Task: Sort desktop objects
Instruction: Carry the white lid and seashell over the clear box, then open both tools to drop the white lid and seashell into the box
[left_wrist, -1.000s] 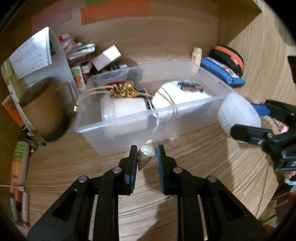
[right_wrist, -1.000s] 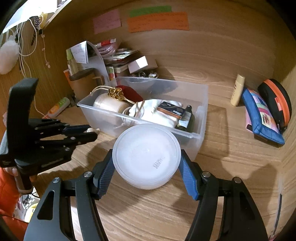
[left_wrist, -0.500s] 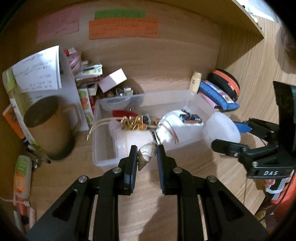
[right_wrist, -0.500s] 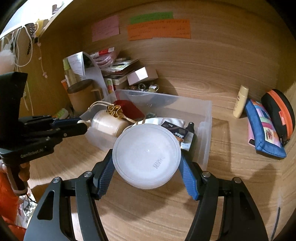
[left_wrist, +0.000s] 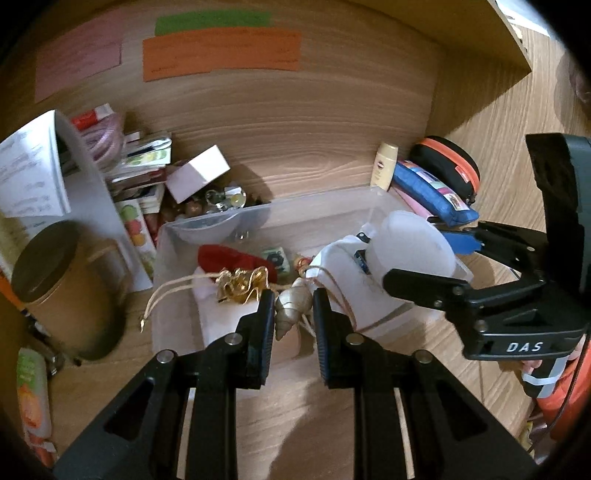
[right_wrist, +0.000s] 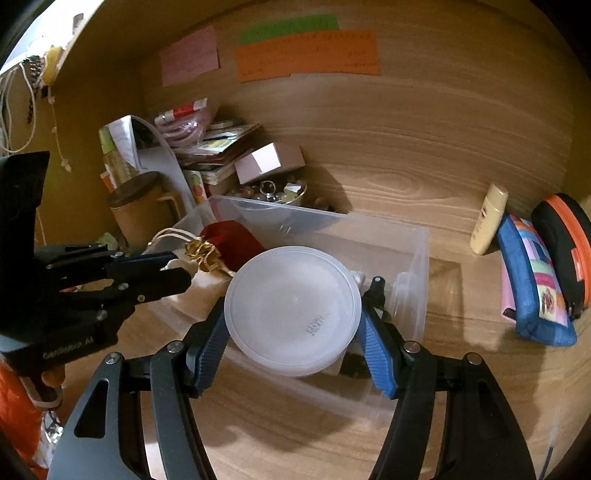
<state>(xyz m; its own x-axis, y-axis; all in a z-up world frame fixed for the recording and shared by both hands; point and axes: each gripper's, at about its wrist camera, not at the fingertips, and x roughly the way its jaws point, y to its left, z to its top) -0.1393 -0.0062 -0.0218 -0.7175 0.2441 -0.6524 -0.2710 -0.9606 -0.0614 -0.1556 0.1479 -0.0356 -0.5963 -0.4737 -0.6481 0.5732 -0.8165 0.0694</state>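
Writing on orange note (right_wrist: 308, 55) too blurred to read. Round container (right_wrist: 293, 310) hides bin contents behind it.

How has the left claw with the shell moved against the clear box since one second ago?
Yes. The left claw, gripping the shell, has advanced from short of the clear box to over its near rim.

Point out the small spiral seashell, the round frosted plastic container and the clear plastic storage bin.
small spiral seashell (left_wrist: 293, 303), left wrist view, its widest whorl between the pads.
round frosted plastic container (right_wrist: 293, 308), right wrist view, middle of its flat face.
clear plastic storage bin (right_wrist: 413, 266), right wrist view, its right side wall.
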